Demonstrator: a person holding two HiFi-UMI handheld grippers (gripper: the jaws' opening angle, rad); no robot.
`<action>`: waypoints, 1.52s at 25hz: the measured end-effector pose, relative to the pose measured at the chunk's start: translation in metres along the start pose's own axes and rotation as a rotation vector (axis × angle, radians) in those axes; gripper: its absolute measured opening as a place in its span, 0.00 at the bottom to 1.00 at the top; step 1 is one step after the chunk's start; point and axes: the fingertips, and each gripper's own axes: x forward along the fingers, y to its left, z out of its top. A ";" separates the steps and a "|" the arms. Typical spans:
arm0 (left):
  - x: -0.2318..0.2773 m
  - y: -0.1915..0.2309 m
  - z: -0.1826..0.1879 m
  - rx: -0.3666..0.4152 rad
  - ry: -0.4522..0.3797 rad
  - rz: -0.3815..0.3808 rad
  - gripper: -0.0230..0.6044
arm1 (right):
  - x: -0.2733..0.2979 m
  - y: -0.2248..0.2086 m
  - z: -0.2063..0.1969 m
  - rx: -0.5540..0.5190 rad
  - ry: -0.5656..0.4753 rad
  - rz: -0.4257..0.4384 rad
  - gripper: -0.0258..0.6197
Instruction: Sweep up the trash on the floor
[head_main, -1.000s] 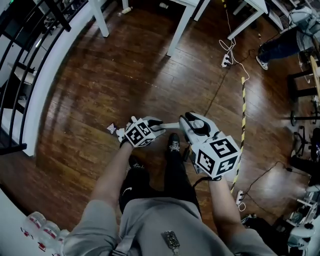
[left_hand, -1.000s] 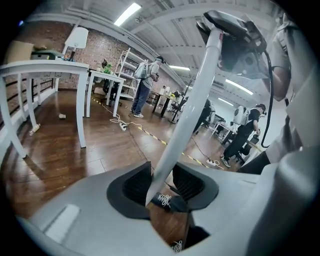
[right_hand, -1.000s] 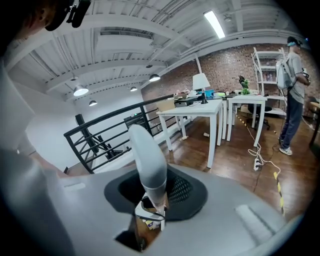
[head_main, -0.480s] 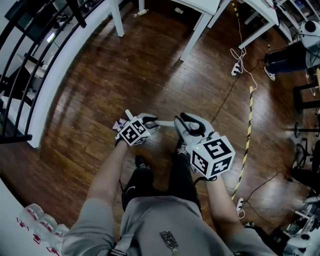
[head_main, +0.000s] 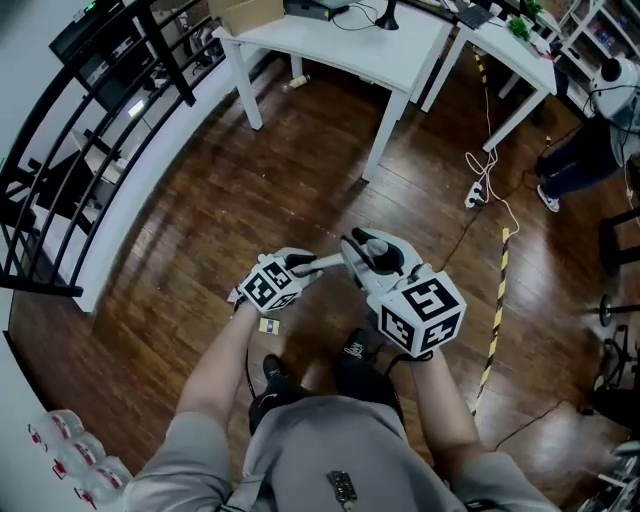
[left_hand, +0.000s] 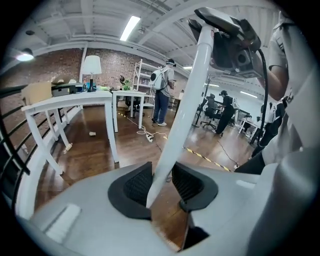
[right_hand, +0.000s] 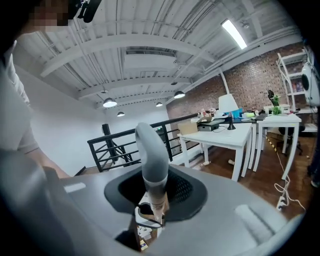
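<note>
Both forearms are reaching forward from the body, with the hands close together. The left hand-held gripper (head_main: 300, 266) is pointing forward-right and tilting down, its marker cube facing up. The right hand-held gripper (head_main: 355, 252) is sitting just right of it, pointing forward-left, its cube toward the person.

The left jaws are standing partway apart and gripping a white pole (head_main: 325, 261), with the pads (left_hand: 135, 187) pressing its sides. The pole's long axis is running from the left gripper across to the right one, near level in the head view. In the left gripper view it is slanting up and right, its top meeting the right gripper.

The right jaws are standing narrow and clamping a grey grip (right_hand: 152, 155). The grip is sticking out past the fingertips, rounded tip up, with a tan section lower down. Can't tell whether grip and pole are one tool.

Trash (head_main: 268, 326), a small pale scrap, is lying on the floor (head_main: 190, 200). It is just under the left gripper on the person's side, near a shoe (head_main: 270, 368).
</note>
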 end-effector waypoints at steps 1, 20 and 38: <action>0.007 0.003 0.017 0.002 0.000 0.018 0.24 | -0.006 -0.014 0.011 -0.007 -0.013 0.016 0.16; 0.129 0.145 0.174 -0.097 -0.135 0.128 0.23 | 0.068 -0.213 0.109 -0.143 0.041 0.126 0.16; 0.194 0.383 0.198 -0.402 -0.117 0.364 0.23 | 0.296 -0.355 0.152 -0.259 0.228 0.479 0.16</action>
